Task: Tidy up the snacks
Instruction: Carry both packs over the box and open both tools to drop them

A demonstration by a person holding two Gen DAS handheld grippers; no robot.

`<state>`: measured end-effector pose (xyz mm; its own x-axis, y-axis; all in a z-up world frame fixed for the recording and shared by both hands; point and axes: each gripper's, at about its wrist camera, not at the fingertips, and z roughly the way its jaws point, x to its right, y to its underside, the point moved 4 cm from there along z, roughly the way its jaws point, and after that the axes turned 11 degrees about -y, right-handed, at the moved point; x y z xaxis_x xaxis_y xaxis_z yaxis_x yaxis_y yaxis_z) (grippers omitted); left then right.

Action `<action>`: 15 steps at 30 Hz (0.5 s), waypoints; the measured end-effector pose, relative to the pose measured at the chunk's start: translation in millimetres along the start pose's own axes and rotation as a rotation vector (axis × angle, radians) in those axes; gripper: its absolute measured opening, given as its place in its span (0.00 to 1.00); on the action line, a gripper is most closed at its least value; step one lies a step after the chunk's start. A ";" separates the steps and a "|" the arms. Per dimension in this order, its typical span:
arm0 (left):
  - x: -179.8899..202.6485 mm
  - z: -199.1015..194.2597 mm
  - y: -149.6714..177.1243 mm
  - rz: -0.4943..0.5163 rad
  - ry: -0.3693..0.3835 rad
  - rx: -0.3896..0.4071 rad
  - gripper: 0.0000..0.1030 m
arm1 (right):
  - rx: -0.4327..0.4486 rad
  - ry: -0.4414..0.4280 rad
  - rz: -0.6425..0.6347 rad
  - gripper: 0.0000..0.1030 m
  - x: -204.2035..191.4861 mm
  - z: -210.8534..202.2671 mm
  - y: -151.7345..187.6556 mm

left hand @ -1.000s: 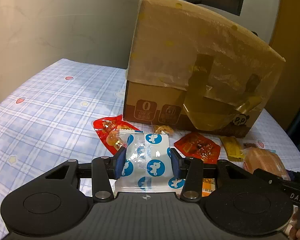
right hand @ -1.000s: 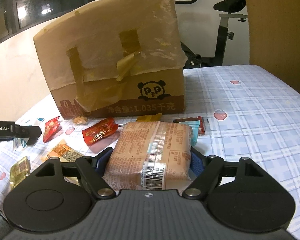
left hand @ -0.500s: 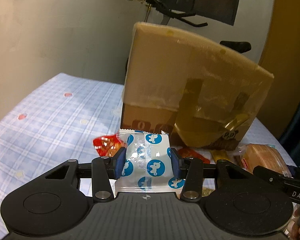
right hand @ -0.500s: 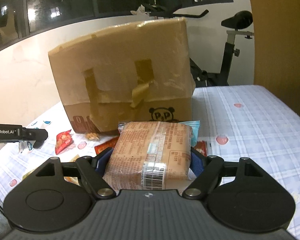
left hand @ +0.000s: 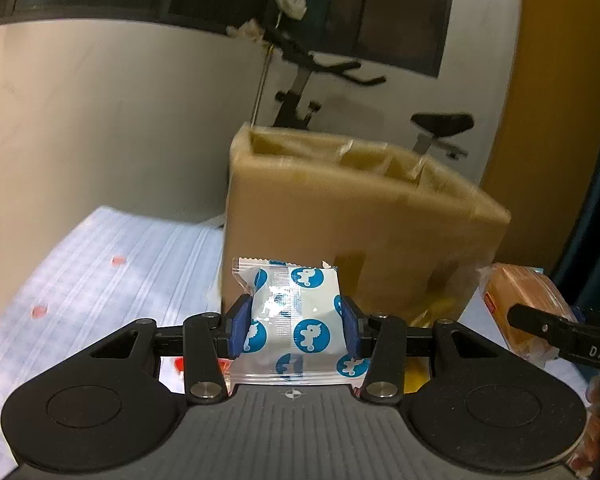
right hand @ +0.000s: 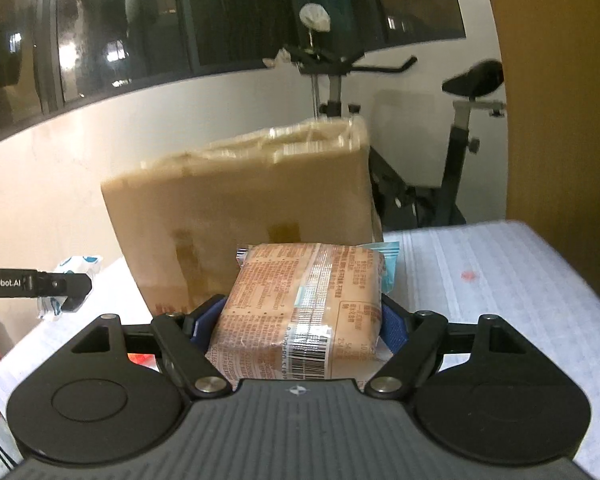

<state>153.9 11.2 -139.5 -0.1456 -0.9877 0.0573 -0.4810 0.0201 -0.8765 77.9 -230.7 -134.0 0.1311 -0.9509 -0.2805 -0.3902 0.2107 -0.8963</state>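
Note:
My left gripper (left hand: pixel 292 326) is shut on a white snack packet with blue round prints (left hand: pixel 296 316), held up in front of a tall cardboard box (left hand: pixel 340 216). The box's open top rim shows. My right gripper (right hand: pixel 304 320) is shut on a tan wrapped snack pack with a barcode (right hand: pixel 300 308), held up before the same box (right hand: pixel 244 216). The tan pack also shows at the right of the left wrist view (left hand: pixel 516 300), and the white packet at the left of the right wrist view (right hand: pixel 74 268).
The box stands on a bed with a blue checked sheet (left hand: pixel 100 264). Red and yellow snack bits peek out under my left gripper. An exercise bike (right hand: pixel 420 140) stands behind the box by a white wall, with an orange panel (right hand: pixel 560 120) at right.
Both grippers have risen with their snacks. The box top has come nearly level with the view, and the loose snacks on the sheet have dropped out of sight.

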 end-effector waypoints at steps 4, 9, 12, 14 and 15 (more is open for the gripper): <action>3.9 -3.2 -30.3 -0.007 0.029 0.040 0.47 | 0.043 -0.023 -0.031 0.77 -1.2 -2.1 -35.5; 16.9 -0.2 -64.7 -0.011 0.068 0.080 0.47 | 0.098 -0.056 -0.059 0.77 -5.5 -1.3 -77.6; 28.6 10.4 -85.9 0.009 0.071 0.102 0.47 | 0.101 -0.071 -0.079 0.77 -5.9 10.2 -99.3; 38.9 21.8 -97.9 0.024 0.084 0.102 0.47 | 0.087 -0.075 -0.096 0.77 -4.2 24.9 -110.8; 41.3 28.4 -102.1 0.028 0.090 0.099 0.47 | 0.077 -0.071 -0.107 0.77 -3.6 33.7 -116.3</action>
<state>221.5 -36.0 -61.1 -0.2365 -0.9691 0.0706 -0.3889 0.0278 -0.9208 153.5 -244.2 -40.4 0.2329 -0.9511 -0.2031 -0.2996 0.1285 -0.9454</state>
